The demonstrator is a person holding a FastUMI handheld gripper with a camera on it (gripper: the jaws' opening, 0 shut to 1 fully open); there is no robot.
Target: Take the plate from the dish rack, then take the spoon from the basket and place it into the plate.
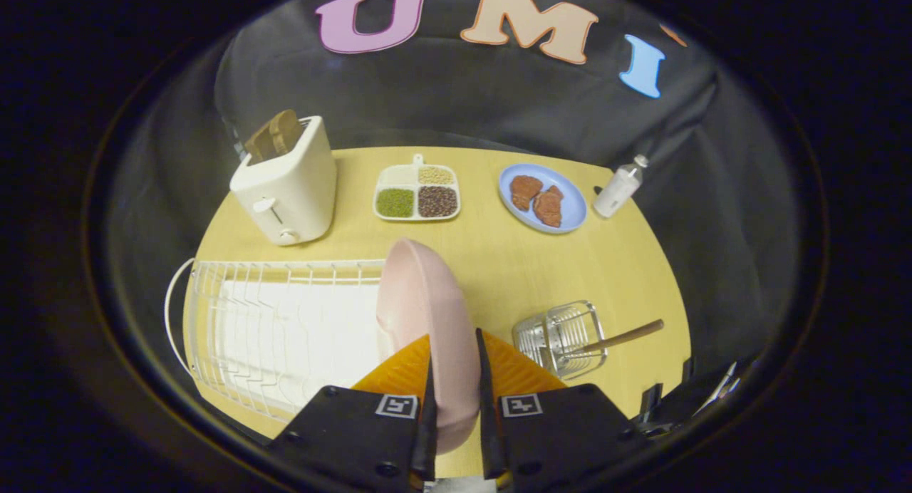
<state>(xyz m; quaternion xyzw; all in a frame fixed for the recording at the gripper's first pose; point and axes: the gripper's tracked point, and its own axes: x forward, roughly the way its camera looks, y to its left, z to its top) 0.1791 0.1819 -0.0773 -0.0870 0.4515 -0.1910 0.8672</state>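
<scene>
A pink plate (420,301) stands on edge at the right end of the white wire dish rack (271,322). Its near rim runs down between my two fingers, and my gripper (454,379) is shut on that rim. To the right of the fingers a small wire basket (559,336) stands on the wooden table (513,265). A spoon with a wooden handle (627,335) leans out of the basket to the right; its bowl is hidden inside.
Beyond the rack stands a cream toaster (288,183) with toast in its slots. Further along the far edge are a four-part dish of grains (417,192), a blue plate with meat pieces (543,197) and a small white bottle (618,187).
</scene>
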